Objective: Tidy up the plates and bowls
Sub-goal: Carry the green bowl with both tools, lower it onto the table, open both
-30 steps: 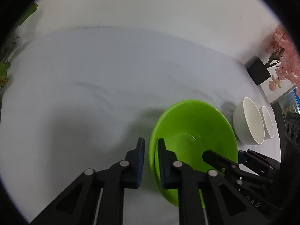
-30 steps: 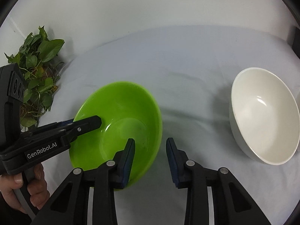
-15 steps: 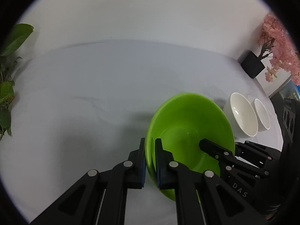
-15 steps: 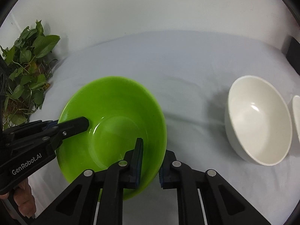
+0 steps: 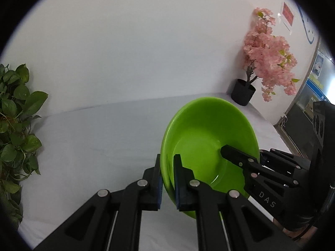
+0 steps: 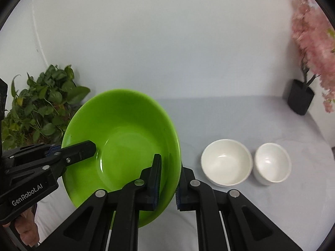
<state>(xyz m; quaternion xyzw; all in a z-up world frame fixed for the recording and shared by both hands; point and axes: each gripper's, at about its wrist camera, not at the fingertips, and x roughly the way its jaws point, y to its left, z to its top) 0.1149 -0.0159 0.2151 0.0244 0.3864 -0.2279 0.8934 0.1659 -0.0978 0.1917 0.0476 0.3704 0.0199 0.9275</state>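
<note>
A large green bowl (image 5: 207, 138) is held up off the white table between both grippers. My left gripper (image 5: 167, 175) is shut on its left rim. My right gripper (image 6: 170, 175) is shut on its right rim; the bowl (image 6: 125, 138) fills the left half of the right wrist view. The left gripper also shows in the right wrist view (image 6: 81, 149), and the right gripper in the left wrist view (image 5: 236, 154). Two white bowls stand side by side on the table to the right, a larger one (image 6: 227, 163) and a smaller one (image 6: 272, 164).
A leafy green plant (image 5: 14, 125) stands at the table's left end, also in the right wrist view (image 6: 41, 108). A pink blossom tree in a black pot (image 5: 244, 92) stands at the back right corner. A white wall (image 5: 136, 41) lies behind the white cloth-covered table (image 5: 94, 138).
Both grippers closed on the green bowl's opposite rims and lifted it off the table. The views tilted up, and the two white bowls now look smaller and farther.
</note>
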